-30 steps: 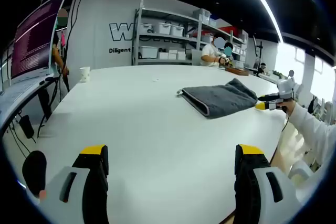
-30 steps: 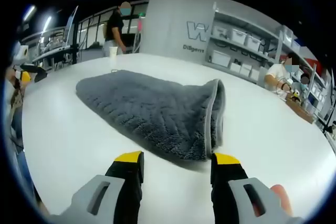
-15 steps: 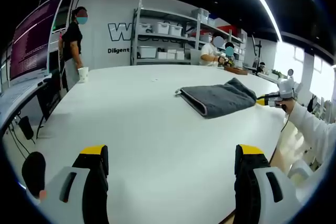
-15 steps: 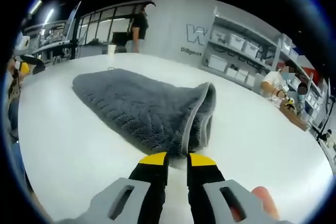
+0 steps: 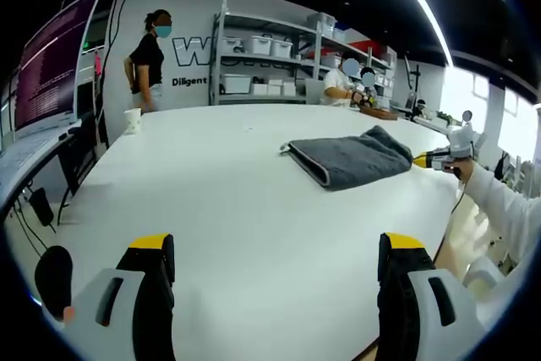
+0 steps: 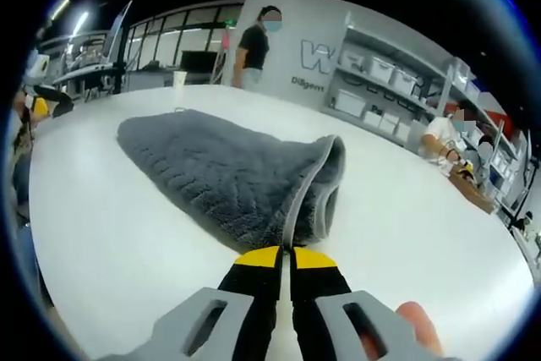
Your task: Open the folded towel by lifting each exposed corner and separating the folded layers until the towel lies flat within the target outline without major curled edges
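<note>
A folded dark grey towel [image 6: 228,179] lies on the white table [image 6: 127,251], its pale-hemmed edge running toward me. My right gripper [image 6: 285,257] is shut on the towel's near corner, yellow tips pinching the hem. In the left gripper view the same towel [image 5: 351,158] lies far across the table to the right, with the right gripper [image 5: 427,159] at its right end held by a person's hand. My left gripper [image 5: 275,251] stands open low over the bare table, well short of the towel, nothing between its jaws.
A paper cup [image 5: 133,119] stands at the table's far left. A person [image 5: 148,61] stands beyond it, and seated people [image 5: 342,86] work at the back. Shelves with white bins [image 5: 266,65] line the wall. A monitor [image 5: 55,61] is at the left.
My right gripper's jaws closed fully onto the towel's near corner. The standing person in the background walked along behind the table. The left gripper stayed still and open.
</note>
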### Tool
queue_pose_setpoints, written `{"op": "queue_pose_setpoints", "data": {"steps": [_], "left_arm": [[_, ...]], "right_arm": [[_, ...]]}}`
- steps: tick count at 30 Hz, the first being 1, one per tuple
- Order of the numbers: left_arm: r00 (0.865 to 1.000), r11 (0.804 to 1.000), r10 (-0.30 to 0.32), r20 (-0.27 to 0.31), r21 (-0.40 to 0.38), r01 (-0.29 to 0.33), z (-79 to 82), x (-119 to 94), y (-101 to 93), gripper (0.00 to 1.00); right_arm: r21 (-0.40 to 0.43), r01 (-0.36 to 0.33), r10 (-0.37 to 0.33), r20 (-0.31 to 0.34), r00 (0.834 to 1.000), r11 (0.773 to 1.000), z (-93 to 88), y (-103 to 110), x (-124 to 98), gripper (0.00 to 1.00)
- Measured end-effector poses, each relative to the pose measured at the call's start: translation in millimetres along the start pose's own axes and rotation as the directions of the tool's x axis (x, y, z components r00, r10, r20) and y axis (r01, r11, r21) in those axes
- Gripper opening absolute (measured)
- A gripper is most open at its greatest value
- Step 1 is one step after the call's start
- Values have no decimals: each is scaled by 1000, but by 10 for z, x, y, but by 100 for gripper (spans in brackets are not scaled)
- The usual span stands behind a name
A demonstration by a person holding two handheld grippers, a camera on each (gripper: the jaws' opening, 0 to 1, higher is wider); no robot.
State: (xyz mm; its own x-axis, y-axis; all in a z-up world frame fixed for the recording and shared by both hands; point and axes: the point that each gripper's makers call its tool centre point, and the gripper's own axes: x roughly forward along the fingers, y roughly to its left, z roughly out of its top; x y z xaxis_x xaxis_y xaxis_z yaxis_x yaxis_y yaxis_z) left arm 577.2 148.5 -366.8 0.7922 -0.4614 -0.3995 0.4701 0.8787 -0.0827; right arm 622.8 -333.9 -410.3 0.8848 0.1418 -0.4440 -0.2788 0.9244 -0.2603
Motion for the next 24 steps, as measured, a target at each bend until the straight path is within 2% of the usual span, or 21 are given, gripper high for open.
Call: {"op": "queue_pose_setpoints", "data": {"steps": [13,24], "left_arm": [[1000,1000,2,2,-2,-2,-5,-23,-6,99],[1000,1000,5,2,-6,-5,-15,-33,12,99]], "right_arm": [[-76,-49,47,-25,999,996,-4,223,-148,0],[-108,-105,104,-20,994,988,27,544,-271,0]]}}
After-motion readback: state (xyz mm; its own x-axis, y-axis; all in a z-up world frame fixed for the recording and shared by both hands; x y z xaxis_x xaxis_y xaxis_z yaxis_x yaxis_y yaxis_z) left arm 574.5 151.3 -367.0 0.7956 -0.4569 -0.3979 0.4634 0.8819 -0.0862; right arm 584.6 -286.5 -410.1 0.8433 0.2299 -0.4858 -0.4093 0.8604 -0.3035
